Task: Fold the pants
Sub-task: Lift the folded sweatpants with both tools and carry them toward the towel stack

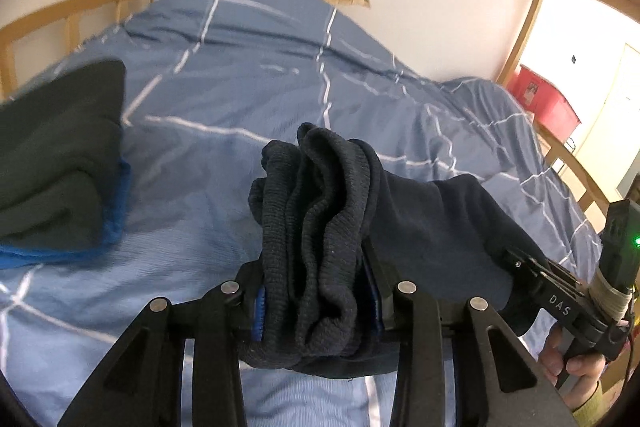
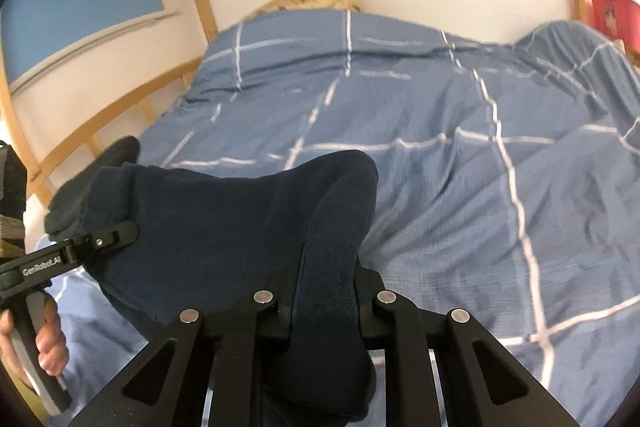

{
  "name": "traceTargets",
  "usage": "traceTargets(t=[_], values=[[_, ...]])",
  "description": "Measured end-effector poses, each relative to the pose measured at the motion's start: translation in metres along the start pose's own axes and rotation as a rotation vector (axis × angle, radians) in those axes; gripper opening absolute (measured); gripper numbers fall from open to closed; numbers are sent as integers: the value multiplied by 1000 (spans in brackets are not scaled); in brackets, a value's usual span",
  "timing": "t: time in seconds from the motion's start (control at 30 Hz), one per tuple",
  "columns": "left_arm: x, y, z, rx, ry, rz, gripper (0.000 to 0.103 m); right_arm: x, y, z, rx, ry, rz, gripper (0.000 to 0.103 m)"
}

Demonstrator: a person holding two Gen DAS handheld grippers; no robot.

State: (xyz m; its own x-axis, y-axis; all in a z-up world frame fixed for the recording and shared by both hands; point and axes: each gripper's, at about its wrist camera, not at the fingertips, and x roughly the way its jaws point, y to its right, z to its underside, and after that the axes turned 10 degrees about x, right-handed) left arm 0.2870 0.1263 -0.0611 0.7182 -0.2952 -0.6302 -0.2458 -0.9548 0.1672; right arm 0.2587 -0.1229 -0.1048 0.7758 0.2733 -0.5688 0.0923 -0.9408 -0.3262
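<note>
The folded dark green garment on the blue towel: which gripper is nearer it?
Left. The left gripper is just right of the garment; the right gripper is farther right.

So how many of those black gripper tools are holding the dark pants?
2. The left gripper pinches the bunched ribbed end of the pants; the right gripper clamps the other end beside it.

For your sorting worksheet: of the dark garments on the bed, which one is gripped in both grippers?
The navy pants, bunched in the left gripper and right gripper. The dark green folded garment lies untouched on a blue one.
</note>
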Motion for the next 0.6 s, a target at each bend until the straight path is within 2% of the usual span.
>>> traceTargets(t=[0.37, 0.6], values=[[-104, -18, -21, 6, 96, -63, 37, -74, -78, -20, -117, 105, -55, 18], [-157, -50, -32, 15, 139, -124, 37, -93, -136, -29, -191, 152, -94, 18]])
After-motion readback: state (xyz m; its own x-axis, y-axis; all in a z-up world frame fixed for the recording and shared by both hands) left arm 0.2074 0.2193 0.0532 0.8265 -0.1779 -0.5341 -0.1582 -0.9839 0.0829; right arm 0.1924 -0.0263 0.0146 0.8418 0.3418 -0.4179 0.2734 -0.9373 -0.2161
